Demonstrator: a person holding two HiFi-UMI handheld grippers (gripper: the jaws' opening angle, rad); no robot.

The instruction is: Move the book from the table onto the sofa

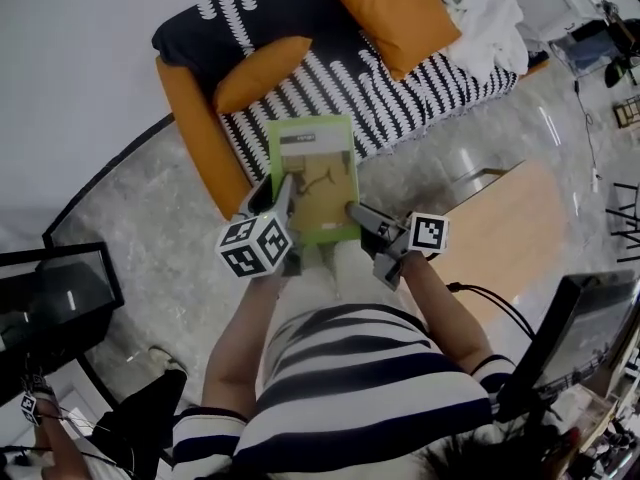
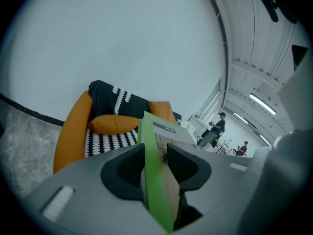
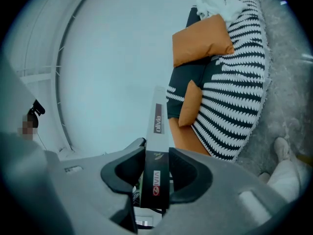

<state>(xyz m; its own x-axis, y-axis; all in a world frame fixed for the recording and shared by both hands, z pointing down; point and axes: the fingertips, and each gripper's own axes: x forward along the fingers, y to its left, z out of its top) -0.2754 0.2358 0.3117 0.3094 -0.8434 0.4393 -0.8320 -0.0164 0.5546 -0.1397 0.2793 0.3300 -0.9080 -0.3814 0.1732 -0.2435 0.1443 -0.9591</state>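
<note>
We see both claws pinching the book (image 1: 316, 168) from opposite sides, each spread only as wide as the book is thick. In the left gripper view, the left gripper (image 2: 155, 156) has its dark pads pressed on the two faces of the green cover, whose edge runs straight up between the jaws. In the right gripper view, the right gripper (image 3: 157, 166) clamps the book too, the grey printed spine standing between its pads. From the head view we find the left claw on the book's left long edge and the right claw near its right near corner. Both bare forearms reach forward from the person's striped shirt, the marker cubes close to the body and the jaws pointing away towards the sofa (image 1: 190, 123). The book hangs cover-up in the air between the claws, its far end overlapping the front of the black-and-white seat, just beside the orange cushion (image 1: 262, 72)
</note>
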